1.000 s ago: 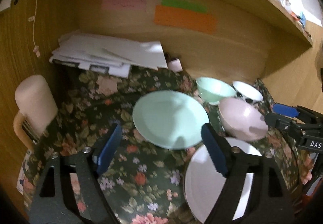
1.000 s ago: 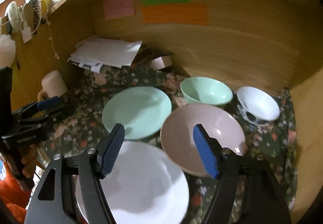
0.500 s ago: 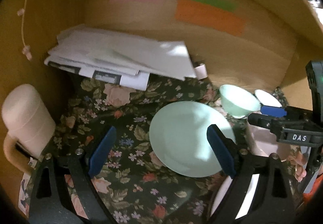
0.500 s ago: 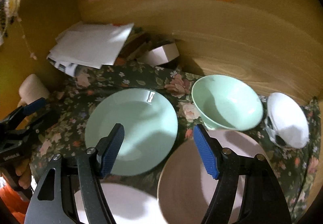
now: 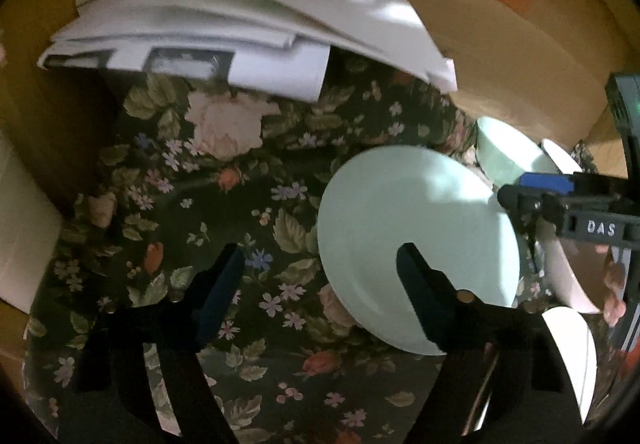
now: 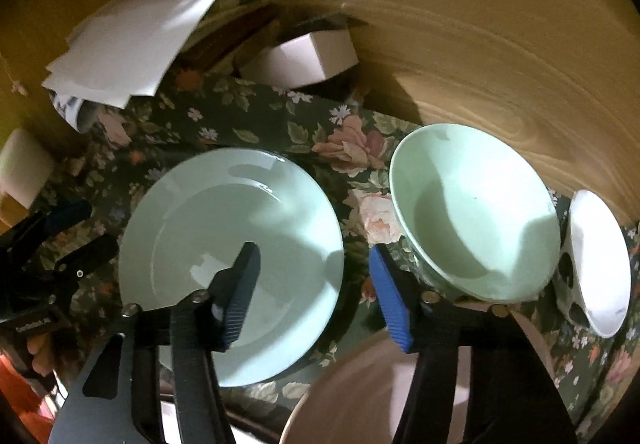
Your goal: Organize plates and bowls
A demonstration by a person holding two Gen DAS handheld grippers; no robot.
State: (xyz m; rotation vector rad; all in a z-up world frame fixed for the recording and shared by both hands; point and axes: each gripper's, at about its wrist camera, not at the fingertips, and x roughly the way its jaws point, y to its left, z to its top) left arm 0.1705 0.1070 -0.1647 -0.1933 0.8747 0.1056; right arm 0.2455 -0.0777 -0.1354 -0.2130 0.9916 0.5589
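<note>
On the floral tabletop (image 6: 256, 116), the mint plate (image 6: 230, 244) lay flat beside the mint bowl (image 6: 472, 212), glossy, probably slippery and breakable, best pinched at its rim by the wide-open right gripper (image 6: 314, 276).

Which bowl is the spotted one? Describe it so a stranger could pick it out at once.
Start at the floral cloth under the wooden back wall. At its right end, past the mint green plate and the mint green bowl, stands the spotted bowl. It alone is white inside with dark spots outside; its neighbours are plain mint or pink.
</note>
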